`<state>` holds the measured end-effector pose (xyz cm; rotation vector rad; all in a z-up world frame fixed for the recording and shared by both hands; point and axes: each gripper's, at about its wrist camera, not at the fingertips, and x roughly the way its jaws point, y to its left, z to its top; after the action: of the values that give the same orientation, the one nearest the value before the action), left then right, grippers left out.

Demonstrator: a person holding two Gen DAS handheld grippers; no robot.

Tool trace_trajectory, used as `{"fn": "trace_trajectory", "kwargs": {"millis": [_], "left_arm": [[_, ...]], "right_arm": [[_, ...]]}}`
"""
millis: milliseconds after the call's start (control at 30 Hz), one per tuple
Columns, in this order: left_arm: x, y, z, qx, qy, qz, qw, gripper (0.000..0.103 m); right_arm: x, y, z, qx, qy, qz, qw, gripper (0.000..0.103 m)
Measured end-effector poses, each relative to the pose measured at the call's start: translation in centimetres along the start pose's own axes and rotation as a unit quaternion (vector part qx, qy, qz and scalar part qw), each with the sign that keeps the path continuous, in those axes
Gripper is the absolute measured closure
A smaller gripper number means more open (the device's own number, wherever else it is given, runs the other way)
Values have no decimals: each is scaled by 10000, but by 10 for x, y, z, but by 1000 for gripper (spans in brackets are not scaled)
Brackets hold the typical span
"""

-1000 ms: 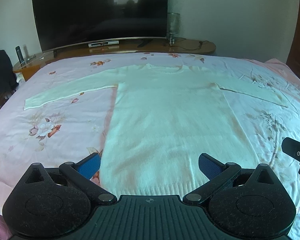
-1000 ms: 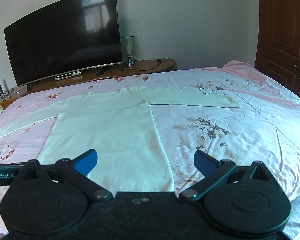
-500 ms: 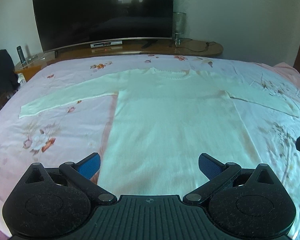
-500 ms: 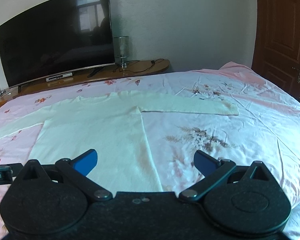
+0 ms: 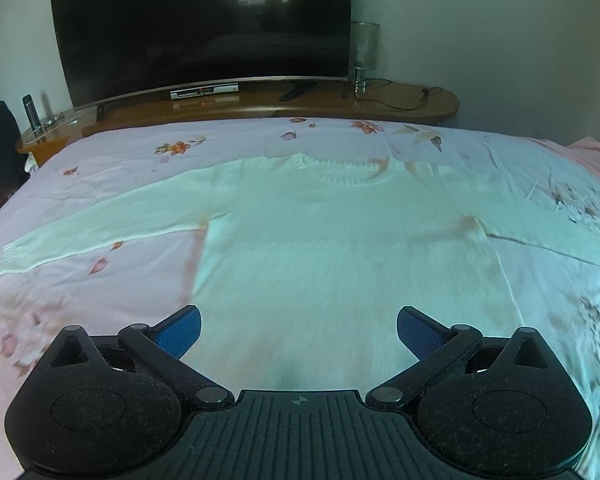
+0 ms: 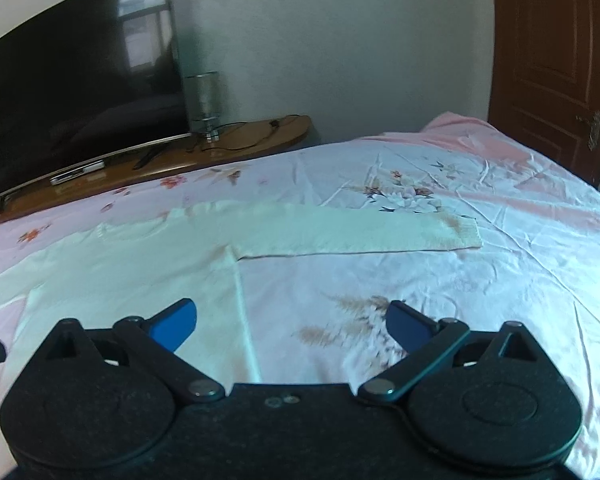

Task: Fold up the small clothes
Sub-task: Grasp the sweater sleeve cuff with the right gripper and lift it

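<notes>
Fingers beside sweater edge; cuff right-view only.

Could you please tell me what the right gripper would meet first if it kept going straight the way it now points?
Most likely the sweater's side edge, or the floral bedsheet just beside it. The right gripper points down there with jaws open and nothing between them; depth is hard to judge.

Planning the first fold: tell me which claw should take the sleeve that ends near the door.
The right claw. It is open over the sweater's edge on that side, with that sleeve just ahead. The left claw is over the sweater's body.
</notes>
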<state>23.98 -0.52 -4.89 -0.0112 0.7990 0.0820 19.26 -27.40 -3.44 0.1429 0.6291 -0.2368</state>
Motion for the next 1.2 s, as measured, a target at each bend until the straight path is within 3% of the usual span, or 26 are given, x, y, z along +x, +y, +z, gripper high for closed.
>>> {"fn": "trace_trajectory", "kwargs": {"millis": [133, 667, 833, 1000, 1067, 1100, 1133, 1200], "left_arm": [[39, -12, 18, -26, 133, -44, 9999, 0], [162, -60, 73, 115, 484, 132, 9987, 0], [177, -58, 80, 24, 451, 102, 9989, 0], [188, -50, 85, -78, 484, 66, 9988, 0], [193, -46, 86, -141, 523, 57, 9985, 0], [194, -44, 86, -153, 529, 64, 9985, 0], [195, -42, 86, -157, 517, 54, 9985, 0], [196, -38, 86, -160, 488, 33, 9987, 0]], "right_arm": [[52, -25, 12, 333, 351, -164, 9987, 20], [198, -121, 42, 1431, 1115, -1016, 9782, 26], [228, -144, 46, 1739, 1182, -1183, 9705, 30], [250, -159, 58, 1771, 902, -1538, 9679, 29], [257, -163, 63, 1761, 786, -1667, 9670, 36], [260, -165, 65, 1726, 703, -1683, 9680, 52], [262, -165, 67, 1690, 648, -1596, 9705, 78], [265, -165, 71, 1724, 579, -1408, 9732, 95]]}}
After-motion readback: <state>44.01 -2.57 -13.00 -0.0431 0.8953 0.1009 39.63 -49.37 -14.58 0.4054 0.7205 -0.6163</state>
